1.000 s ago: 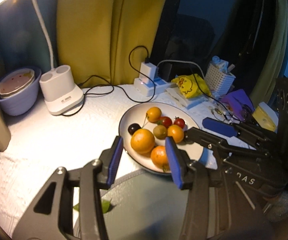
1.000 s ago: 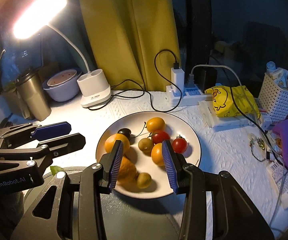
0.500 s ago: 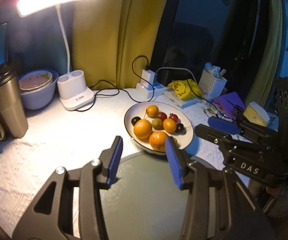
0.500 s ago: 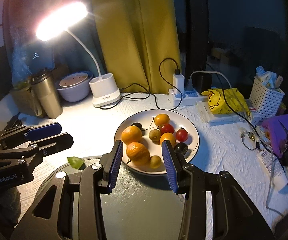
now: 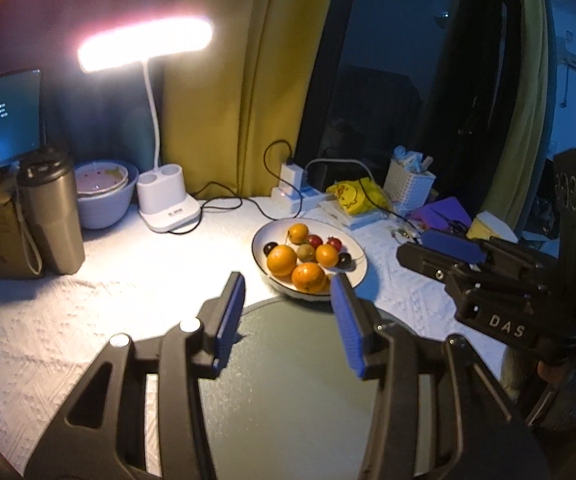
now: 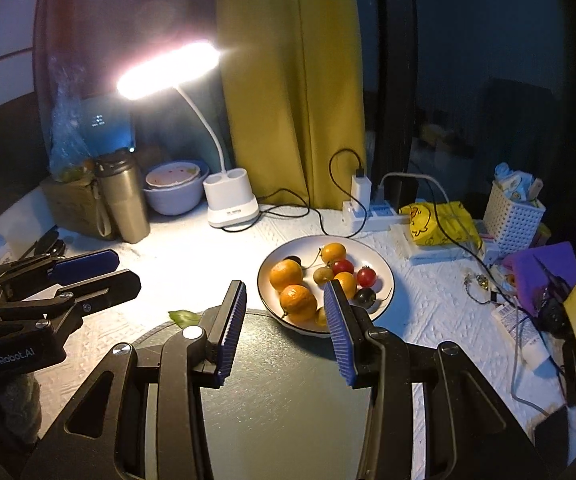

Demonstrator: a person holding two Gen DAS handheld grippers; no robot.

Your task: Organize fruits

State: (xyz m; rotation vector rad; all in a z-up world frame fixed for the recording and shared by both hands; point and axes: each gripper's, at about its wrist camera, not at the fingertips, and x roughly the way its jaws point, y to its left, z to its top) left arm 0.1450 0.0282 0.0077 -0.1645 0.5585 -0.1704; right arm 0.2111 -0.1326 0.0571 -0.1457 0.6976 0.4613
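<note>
Apparently nearly done: all the fruit sits gathered on the white plate.
Both my tools, left tool and right tool, hang part-open and empty, short of the plate; a leaf remains left of it.

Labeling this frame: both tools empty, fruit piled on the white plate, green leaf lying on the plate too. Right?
Not quite. The green leaf lies on the white tablecloth, left of the white plate, as the right wrist view shows. Both tools are empty; the fruit is on the plate.
</note>
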